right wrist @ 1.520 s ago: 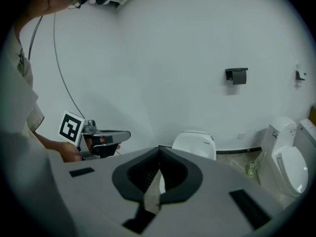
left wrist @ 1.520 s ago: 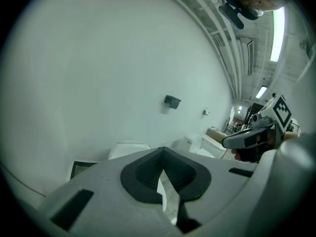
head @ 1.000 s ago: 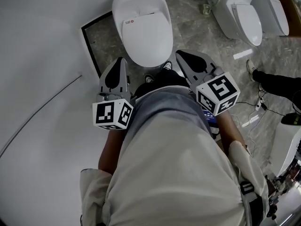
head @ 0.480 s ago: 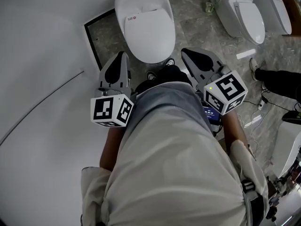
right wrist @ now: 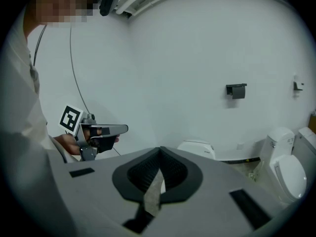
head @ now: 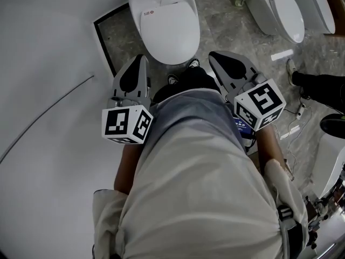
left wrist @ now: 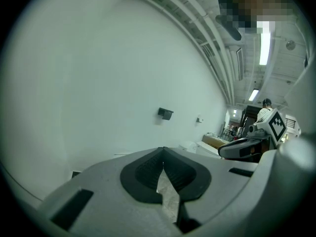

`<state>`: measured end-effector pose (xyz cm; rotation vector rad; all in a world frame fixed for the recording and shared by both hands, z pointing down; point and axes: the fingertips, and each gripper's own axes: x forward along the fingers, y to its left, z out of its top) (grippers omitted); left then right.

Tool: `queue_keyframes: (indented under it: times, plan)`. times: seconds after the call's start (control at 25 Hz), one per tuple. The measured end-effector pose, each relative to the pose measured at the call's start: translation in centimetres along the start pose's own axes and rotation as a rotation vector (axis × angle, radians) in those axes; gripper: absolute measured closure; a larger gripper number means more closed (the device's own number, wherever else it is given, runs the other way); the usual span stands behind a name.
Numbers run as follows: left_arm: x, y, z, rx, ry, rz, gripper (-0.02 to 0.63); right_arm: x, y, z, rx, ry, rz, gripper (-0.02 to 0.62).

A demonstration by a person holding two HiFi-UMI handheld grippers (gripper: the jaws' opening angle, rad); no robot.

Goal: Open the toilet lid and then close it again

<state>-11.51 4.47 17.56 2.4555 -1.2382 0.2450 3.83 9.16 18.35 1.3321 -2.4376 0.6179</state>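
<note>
The white toilet stands ahead of me with its lid down; it also shows as the toilet just past the jaws in the right gripper view. My left gripper hovers short of the bowl's front left, jaws shut and empty. My right gripper hangs off the bowl's front right, also shut with nothing between its pads. Neither touches the toilet. Each gripper shows in the other's view: the left gripper and the right gripper.
Two more white toilets stand at the upper right. A bystander's dark leg and shoe and loose cables lie on the stone floor to the right. A white wall runs along the left, with a black paper holder.
The right gripper has drifted slightly to the right. The left gripper has stayed about where it was. Both jaws remain shut and the lid stays down.
</note>
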Motion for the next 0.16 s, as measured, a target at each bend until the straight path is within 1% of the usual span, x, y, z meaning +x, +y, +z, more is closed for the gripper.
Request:
queue_keyframes:
  times: [0.16]
  plan:
    - [0.11, -0.18, -1.08, 0.013, 0.041, -0.001, 0.6, -0.39, 0.34, -0.31, -0.026, 0.002, 0.001, 0.586]
